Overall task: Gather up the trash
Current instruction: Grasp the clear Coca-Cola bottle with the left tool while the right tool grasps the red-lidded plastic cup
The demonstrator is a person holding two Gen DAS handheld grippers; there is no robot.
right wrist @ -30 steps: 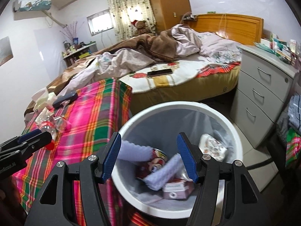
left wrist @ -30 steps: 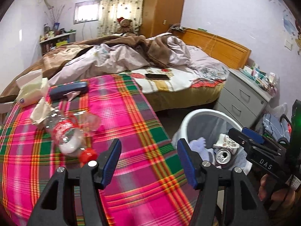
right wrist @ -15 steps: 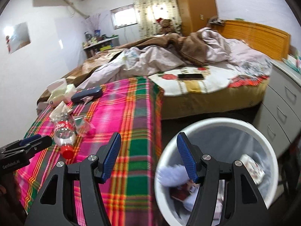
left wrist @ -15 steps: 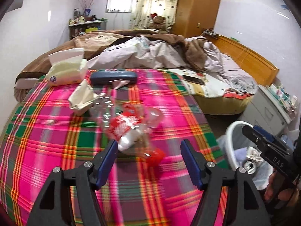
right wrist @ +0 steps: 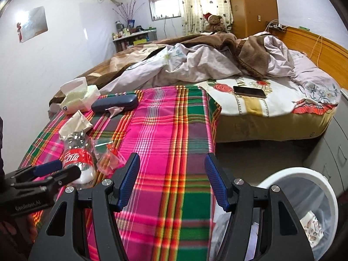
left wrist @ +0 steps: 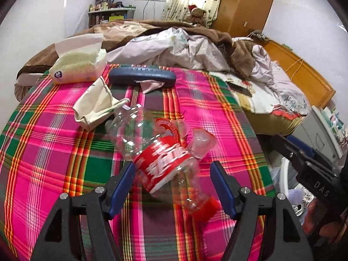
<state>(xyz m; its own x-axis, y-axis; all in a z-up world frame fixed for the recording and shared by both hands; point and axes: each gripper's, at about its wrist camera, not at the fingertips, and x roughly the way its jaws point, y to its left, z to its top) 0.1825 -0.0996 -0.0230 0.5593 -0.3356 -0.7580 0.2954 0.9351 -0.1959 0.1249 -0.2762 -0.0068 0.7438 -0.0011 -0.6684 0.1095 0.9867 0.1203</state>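
Since 1 s ago left gripper point(left wrist: 171, 187) swung from bin point(right wrist: 304, 175) to crushed bottle point(left wrist: 161, 158) on near plaid blanket point(left wrist: 54, 152); jaws opening, straddling bottle, no contact. Right gripper point(right wrist: 171, 180) apart, empty. Step: reach-for-grasp. Next: lower, close on label.

The left tool point(left wrist: 171, 187) swung away from the white bin point(right wrist: 304, 198) and came down over the crushed plastic bottle point(left wrist: 161, 158) on the plaid surface point(left wrist: 54, 152), its jaws opening around the bottle without pressing it. The right tool point(right wrist: 171, 180) moved from above the bin to over the plaid surface.
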